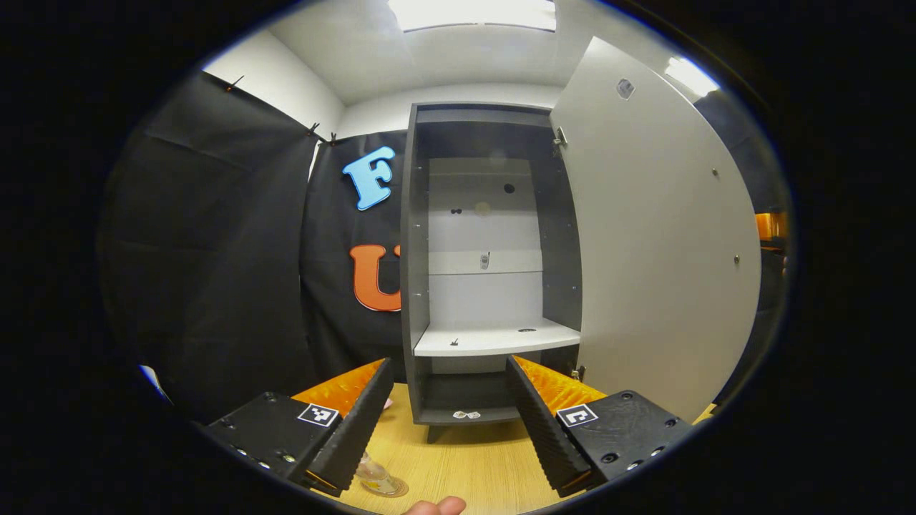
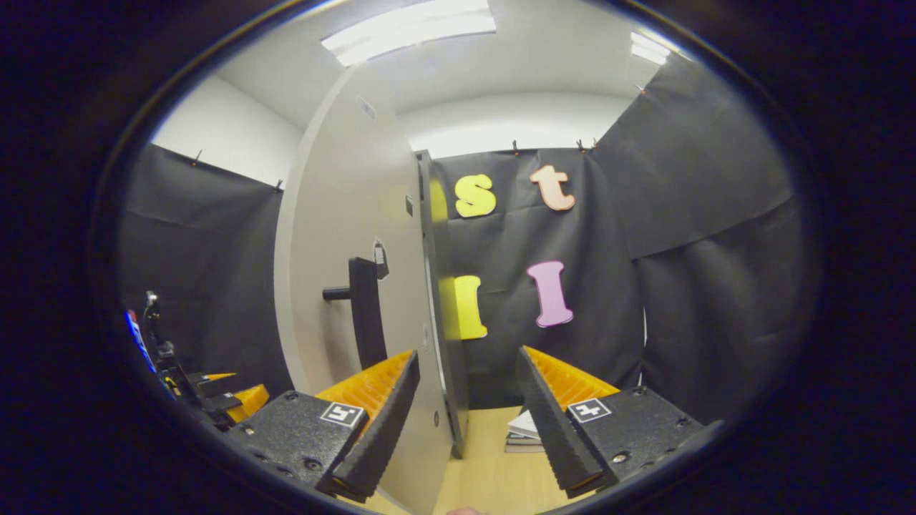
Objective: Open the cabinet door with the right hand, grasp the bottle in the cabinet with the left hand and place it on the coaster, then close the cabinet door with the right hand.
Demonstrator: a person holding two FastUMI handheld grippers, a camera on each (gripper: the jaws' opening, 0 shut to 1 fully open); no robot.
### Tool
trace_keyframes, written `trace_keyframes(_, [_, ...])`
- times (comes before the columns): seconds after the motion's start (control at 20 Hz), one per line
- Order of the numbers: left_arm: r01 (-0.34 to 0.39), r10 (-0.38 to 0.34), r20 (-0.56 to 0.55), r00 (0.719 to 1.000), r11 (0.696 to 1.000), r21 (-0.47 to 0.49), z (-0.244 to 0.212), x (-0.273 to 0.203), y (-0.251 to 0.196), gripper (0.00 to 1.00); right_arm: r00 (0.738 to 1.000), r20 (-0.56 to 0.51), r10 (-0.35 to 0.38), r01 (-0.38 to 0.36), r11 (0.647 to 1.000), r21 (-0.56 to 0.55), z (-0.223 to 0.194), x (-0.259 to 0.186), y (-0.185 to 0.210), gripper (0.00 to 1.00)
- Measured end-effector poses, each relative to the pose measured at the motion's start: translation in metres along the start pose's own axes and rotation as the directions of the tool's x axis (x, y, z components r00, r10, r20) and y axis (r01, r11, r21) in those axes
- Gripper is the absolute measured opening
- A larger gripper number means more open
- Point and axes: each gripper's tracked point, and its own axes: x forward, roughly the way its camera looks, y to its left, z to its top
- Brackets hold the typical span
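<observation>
Both claws, left and right, gaped empty; near-left on the desk the clear bottle looked light, slippery, while the stiff cabinet door wanted gripping by its handle.

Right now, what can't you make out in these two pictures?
- Bottle and coaster, left gripper view: mostly behind the left gripper's finger; whether it sits on the coaster is unclear.
- Cabinet interior, right gripper view: hidden by the open door.
- Stacked items on the table, right gripper view: behind the right gripper's finger.

Matt grey cabinet, smooth pale door, wood-grain table, perhaps laminate.
</observation>
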Motion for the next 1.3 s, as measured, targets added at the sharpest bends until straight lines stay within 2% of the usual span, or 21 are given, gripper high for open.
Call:
trace_keyframes(0.1, [0.013,-0.013,0.002,1.000,1.000,0.007,0.000,-0.003,-0.004,0.95,1.000,-0.001,0.023,-0.023,0.999,0.025,-0.004,0.001,0.009,0.89])
trace_keyframes(0.3, [-0.007,0.007,0.012,1.000,1.000,0.013,0.002,-0.006,0.006,0.96,0.998,-0.007,0.061,-0.060,0.996,0.061,-0.007,0.004,0.025,0.89])
trace_keyframes(0.85, [-0.039,0.039,0.022,0.999,0.999,0.010,-0.004,-0.024,0.034,0.96,0.968,-0.053,0.247,-0.246,0.969,0.033,-0.020,0.023,0.104,0.89])
trace_keyframes(1.05, [-0.036,0.036,0.015,0.999,0.999,0.000,-0.012,-0.029,0.039,0.95,0.937,-0.083,0.340,-0.337,0.941,0.040,-0.028,0.040,0.141,0.89])
trace_keyframes(1.3, [-0.057,0.057,0.004,0.998,0.998,-0.027,-0.015,-0.034,0.052,0.96,0.903,-0.097,0.418,-0.408,0.906,0.109,-0.039,0.078,0.180,0.90])
